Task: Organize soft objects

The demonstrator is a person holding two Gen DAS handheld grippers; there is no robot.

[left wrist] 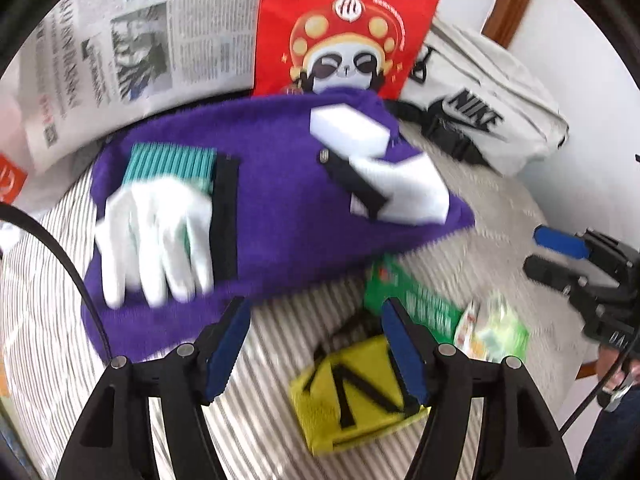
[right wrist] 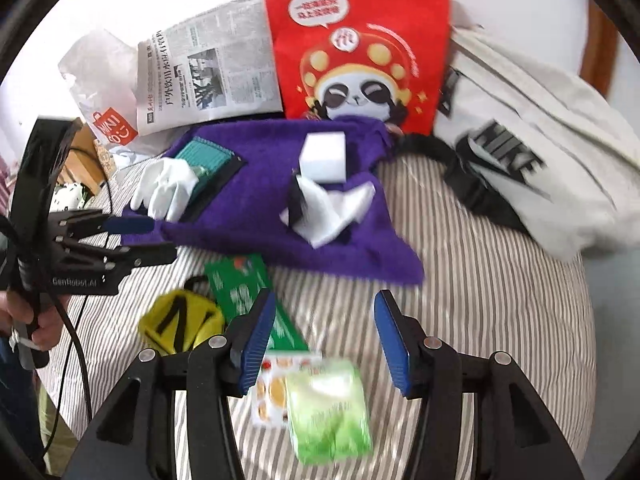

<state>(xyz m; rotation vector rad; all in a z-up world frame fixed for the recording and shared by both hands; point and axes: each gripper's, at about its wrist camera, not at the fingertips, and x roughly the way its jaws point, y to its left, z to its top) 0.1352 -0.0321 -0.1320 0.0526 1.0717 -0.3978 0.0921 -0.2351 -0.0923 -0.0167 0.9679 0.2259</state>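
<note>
Both tongs [left wrist: 316, 344] [right wrist: 325, 340] open, empty

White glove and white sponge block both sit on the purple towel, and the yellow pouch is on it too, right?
Not the pouch. The yellow pouch lies on the striped sheet, off the purple towel, as the right wrist view shows. Glove and sponge are on it.

Non-task clutter on and around the striped bedsheet [right wrist: 480, 300]

Red paper bag [right wrist: 360, 40] with a panda cartoon stands upright at the back; a newspaper [right wrist: 208, 76] leans just left of it, touching; a white plastic bag [right wrist: 104, 92] with a red logo sits left of the newspaper; green flat box [right wrist: 240, 284] lies on the sheet near the front, one end over a printed card [right wrist: 272, 392] with orange fruit pictures; wooden frame [right wrist: 600, 48] at far right, blurred.
</note>
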